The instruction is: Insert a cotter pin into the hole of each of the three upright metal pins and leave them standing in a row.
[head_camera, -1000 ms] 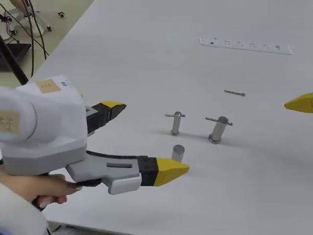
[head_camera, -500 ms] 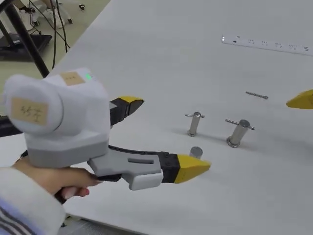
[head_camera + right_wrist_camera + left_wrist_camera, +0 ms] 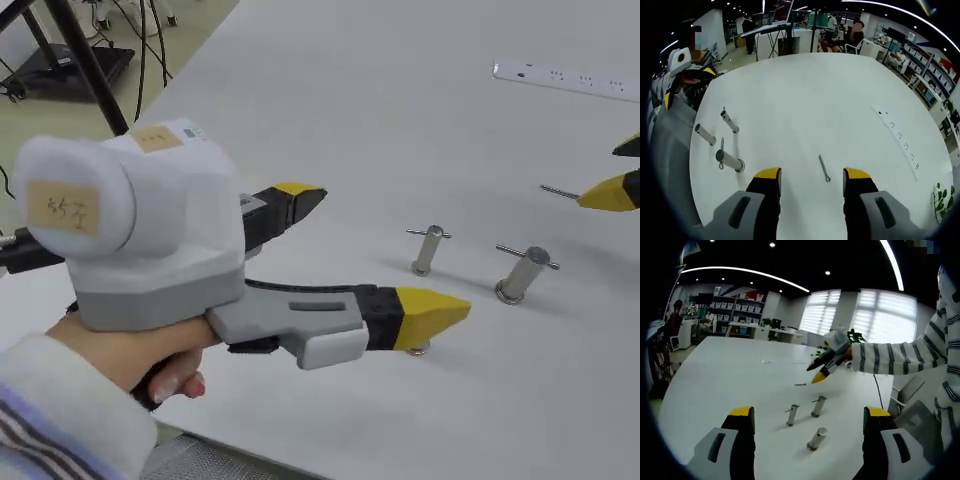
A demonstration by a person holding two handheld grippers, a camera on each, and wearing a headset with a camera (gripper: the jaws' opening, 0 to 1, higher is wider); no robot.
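Right gripper (image 3: 812,174), wide, lines up on the loose cotter pin (image 3: 824,167) to grab it — left gripper (image 3: 808,412), wide, faces the bare pin (image 3: 816,438).

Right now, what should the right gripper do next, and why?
Probably lower the right gripper and close on the loose cotter pin: it lies just ahead, between the open jaws, and one upright pin has none through it.

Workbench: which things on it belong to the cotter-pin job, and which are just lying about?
Job: metal pin with cotter pin; second fitted pin; bare metal pin; loose cotter pin.
Lying about: power strip.
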